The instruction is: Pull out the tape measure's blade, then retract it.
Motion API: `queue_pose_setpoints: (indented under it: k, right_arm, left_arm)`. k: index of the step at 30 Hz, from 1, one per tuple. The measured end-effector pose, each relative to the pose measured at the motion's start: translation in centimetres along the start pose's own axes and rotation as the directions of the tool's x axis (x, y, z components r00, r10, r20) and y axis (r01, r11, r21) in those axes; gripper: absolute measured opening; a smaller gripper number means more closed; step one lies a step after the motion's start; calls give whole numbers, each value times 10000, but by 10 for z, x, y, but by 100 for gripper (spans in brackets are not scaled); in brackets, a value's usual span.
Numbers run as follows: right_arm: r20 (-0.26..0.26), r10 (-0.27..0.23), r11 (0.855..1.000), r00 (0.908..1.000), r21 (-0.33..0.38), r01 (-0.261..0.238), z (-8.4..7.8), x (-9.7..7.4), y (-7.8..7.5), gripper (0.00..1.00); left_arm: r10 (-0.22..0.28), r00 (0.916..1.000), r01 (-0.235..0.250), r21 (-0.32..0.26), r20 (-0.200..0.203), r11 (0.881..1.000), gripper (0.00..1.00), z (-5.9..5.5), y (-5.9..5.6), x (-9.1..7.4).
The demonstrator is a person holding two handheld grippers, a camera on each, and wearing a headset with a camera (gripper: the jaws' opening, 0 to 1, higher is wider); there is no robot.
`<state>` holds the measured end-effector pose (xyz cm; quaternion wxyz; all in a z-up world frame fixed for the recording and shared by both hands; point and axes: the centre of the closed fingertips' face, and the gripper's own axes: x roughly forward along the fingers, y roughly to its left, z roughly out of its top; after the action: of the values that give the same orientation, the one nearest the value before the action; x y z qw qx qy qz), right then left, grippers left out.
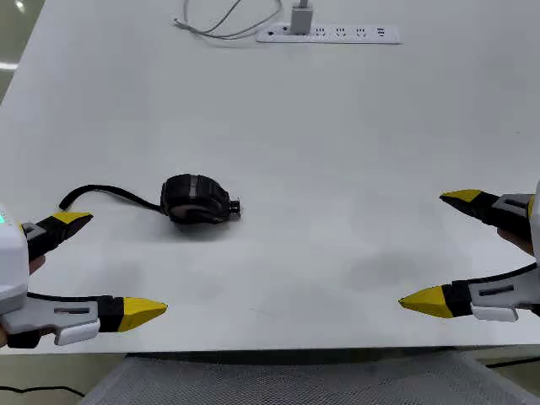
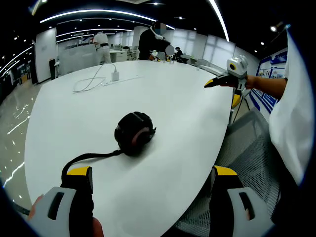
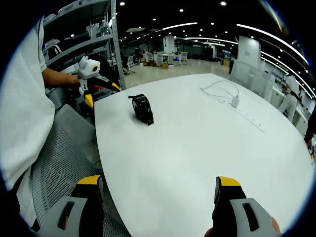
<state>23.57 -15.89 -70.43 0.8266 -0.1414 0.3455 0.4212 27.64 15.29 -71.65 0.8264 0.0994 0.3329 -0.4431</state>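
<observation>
The left gripper (image 1: 126,262) is being held wide open, grasping nothing, near the tape measure (image 1: 198,200) on its left. The right gripper (image 1: 423,250) is being held equally spread and empty, well apart on its right. The black tape measure is lying on the white desk (image 1: 337,126), with no blade drawn out and its strap (image 1: 101,192) trailing leftward.

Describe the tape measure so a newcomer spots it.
On the white table, look front left, far from the power strip at the back edge. The tape measure is the round black case trailing a black strap; strip and cable are white.
</observation>
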Motion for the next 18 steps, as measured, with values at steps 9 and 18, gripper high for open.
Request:
queue_pose_setpoints:
  k: [9,18]
  right_arm:
    - [35,-43,10000,10000,-50,43,2,-1,-1,94]
    - [46,-61,10000,10000,-78,62,1,-1,-1,95]
  left_arm:
    - [-8,10000,8,28,13,10000,98,1,1,0]
    - [-6,10000,6,56,-1,10000,97,2,2,-1]
